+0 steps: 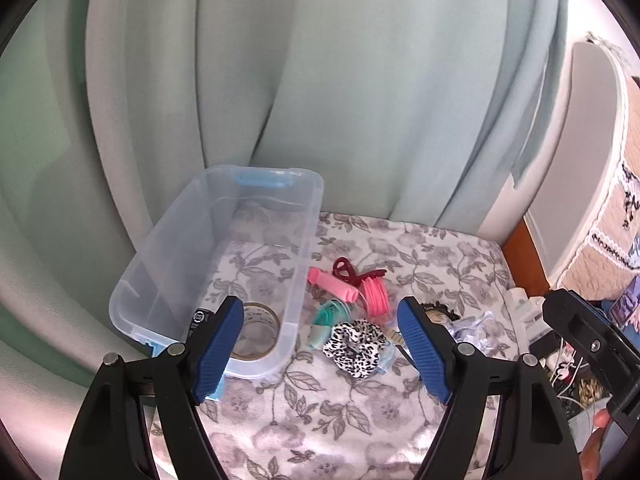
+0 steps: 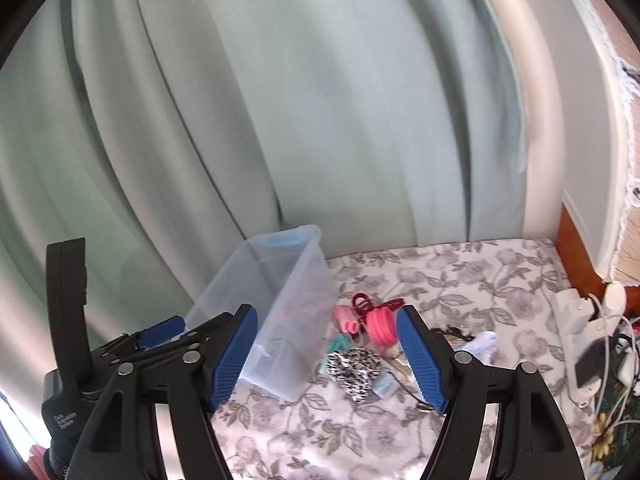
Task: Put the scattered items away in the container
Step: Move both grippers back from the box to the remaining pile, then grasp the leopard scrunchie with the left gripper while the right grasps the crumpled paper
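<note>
A clear plastic container (image 1: 308, 240) with a blue handle stands on the floral cloth at the left, with a tape roll (image 1: 256, 332) inside it. Just to its right lies a heap: a pink hair roller (image 1: 332, 284), a dark red claw clip (image 1: 352, 272), a pink coil (image 1: 376, 294), a teal coil tie (image 1: 332, 312) and a leopard scrunchie (image 1: 354, 346). A pale scrunchie (image 1: 476, 328) lies further right. My left gripper (image 1: 320, 308) hovers open over the heap, holding nothing. My right gripper (image 2: 327, 314) is open too and holds nothing; the container (image 2: 280, 280) and leopard scrunchie (image 2: 352, 368) lie ahead of it.
A pale green curtain (image 1: 320, 100) hangs right behind the container. At the right edge of the floral cloth (image 2: 460, 272) sit a white power strip (image 2: 580, 312), plugs and loose cables. A wooden edge (image 2: 576, 248) and a quilted cover border the far right.
</note>
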`<state>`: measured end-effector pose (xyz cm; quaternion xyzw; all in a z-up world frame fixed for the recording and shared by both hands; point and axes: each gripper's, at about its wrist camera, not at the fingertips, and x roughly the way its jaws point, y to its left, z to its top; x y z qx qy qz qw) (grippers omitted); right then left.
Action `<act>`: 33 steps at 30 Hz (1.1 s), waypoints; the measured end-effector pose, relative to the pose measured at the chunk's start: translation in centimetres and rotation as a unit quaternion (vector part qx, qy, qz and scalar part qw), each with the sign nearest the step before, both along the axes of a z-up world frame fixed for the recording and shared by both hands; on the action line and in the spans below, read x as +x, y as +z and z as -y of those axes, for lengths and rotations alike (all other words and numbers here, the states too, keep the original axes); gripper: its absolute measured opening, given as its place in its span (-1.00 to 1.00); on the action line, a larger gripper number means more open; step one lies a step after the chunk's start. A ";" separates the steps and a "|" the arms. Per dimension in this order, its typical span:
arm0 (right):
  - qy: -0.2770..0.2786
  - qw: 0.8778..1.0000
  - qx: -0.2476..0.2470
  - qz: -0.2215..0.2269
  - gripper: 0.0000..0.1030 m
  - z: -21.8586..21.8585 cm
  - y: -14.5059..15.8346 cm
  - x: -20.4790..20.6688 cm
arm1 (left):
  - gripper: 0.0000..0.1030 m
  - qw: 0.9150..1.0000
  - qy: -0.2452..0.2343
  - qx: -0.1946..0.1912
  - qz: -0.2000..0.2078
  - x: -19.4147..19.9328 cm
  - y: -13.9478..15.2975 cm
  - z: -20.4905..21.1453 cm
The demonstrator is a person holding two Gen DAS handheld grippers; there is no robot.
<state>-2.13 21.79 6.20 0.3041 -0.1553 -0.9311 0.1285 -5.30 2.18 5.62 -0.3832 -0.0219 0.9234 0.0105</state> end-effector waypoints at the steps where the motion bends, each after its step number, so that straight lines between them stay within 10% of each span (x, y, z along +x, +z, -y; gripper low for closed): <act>1: -0.012 1.000 -0.003 0.003 0.47 -1.0 -0.4 0.2 | 0.55 1.000 -0.009 -0.002 0.001 0.1 -0.2 -0.8; 11: -0.085 0.993 -0.036 0.072 0.52 -8.4 -6.9 1.8 | 0.58 0.998 -0.039 -0.009 0.042 -0.3 -4.6 -5.9; 33: -0.074 0.973 -0.051 0.212 0.52 -7.9 -18.1 -2.7 | 0.41 0.984 -0.003 -0.066 0.167 -5.6 -17.3 -6.6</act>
